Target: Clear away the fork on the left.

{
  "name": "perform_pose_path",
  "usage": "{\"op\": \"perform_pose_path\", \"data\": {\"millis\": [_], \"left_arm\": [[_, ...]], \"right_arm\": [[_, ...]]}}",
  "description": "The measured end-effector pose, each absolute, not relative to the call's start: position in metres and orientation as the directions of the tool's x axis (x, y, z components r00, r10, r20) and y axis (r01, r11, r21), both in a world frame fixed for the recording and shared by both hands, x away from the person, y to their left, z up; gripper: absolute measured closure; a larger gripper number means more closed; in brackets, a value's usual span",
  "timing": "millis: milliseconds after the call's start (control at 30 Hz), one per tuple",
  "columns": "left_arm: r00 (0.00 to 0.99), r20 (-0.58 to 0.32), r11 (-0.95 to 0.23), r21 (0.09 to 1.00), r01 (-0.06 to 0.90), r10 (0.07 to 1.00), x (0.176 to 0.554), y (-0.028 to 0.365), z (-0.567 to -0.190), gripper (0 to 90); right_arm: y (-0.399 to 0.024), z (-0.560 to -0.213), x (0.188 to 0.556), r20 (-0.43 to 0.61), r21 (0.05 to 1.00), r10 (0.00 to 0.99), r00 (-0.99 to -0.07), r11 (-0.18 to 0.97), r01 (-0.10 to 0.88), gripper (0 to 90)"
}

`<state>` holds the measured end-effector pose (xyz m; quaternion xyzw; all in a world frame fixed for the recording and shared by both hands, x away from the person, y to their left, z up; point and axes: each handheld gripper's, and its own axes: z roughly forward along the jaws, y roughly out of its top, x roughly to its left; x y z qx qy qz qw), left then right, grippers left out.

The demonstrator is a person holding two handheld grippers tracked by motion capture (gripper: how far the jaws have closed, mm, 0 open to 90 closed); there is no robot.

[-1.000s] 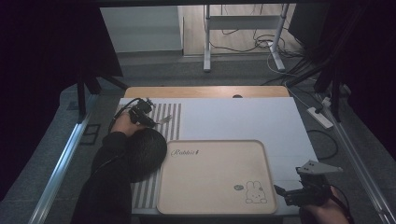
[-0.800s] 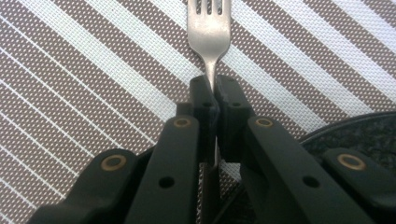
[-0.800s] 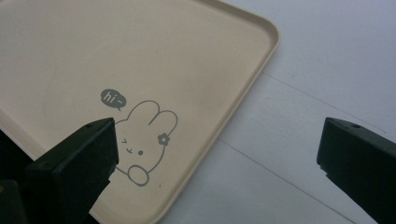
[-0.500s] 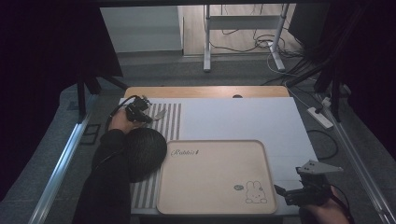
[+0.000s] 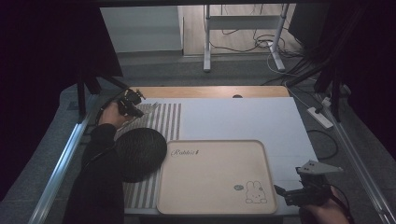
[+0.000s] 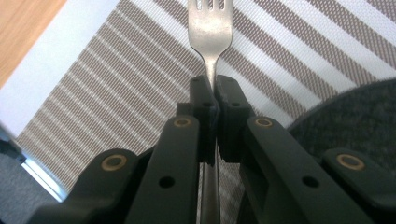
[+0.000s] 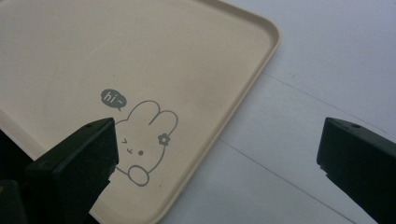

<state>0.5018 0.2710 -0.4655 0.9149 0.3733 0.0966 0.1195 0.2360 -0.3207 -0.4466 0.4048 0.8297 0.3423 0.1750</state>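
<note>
A metal fork (image 6: pixel 210 28) sticks out from my left gripper (image 6: pixel 215 86), which is shut on its handle, tines pointing away. In the high view that gripper (image 5: pixel 136 108) hangs over the far left end of the striped placemat (image 5: pixel 168 116), the fork (image 5: pixel 152 106) lifted off the cloth. A dark round mat or plate (image 5: pixel 140 154) lies just nearer on the stripes. My right gripper (image 5: pixel 285 195) rests at the near right, open, by the corner of the beige rabbit tray (image 5: pixel 210 142). Nothing sits between its fingers (image 7: pixel 84 149).
The tray (image 7: pixel 140 46) is bare apart from its printed rabbit. White table covering (image 5: pixel 243 116) stretches to the right and far side, with a wooden strip (image 5: pixel 210 91) behind it. A power strip (image 5: pixel 320 116) lies off the right edge.
My left gripper has risen with the fork and drifted toward the far left corner of the placemat. The right gripper has stayed where it was.
</note>
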Motion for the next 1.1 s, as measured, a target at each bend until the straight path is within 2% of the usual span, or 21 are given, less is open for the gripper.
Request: {"op": "perform_pose_path", "data": {"millis": [133, 233, 333, 533, 800, 1100], "left_arm": [[0.696, 0.040, -0.678, 0.276, 0.682, 0.717, 0.493, 0.273, -0.455, 86.9], [0.687, 0.022, -0.662, 0.291, 0.691, 0.727, 0.490, 0.272, -0.452, 86.9], [0.690, -0.035, -0.645, 0.325, 0.692, 0.723, 0.481, 0.269, -0.447, 86.9], [0.701, -0.041, -0.655, 0.321, 0.684, 0.712, 0.467, 0.259, -0.445, 86.9], [0.695, -0.098, -0.623, 0.368, 0.690, 0.712, 0.439, 0.246, -0.445, 86.9], [0.713, -0.086, -0.640, 0.376, 0.670, 0.696, 0.418, 0.226, -0.444, 86.9]], "right_arm": [[-0.320, -0.447, 0.236, -0.013, 0.708, 0.791, -0.612, 0.439, 0.553, 0.0], [-0.320, -0.447, 0.236, -0.015, 0.708, 0.791, -0.612, 0.440, 0.552, 0.0], [-0.320, -0.447, 0.236, -0.014, 0.708, 0.790, -0.612, 0.441, 0.552, 0.0], [-0.320, -0.447, 0.236, -0.017, 0.708, 0.790, -0.613, 0.442, 0.550, 0.0], [-0.319, -0.447, 0.236, -0.021, 0.706, 0.786, -0.617, 0.449, 0.548, 0.0], [-0.319, -0.447, 0.235, -0.023, 0.703, 0.785, -0.618, 0.452, 0.548, 0.0]]}}
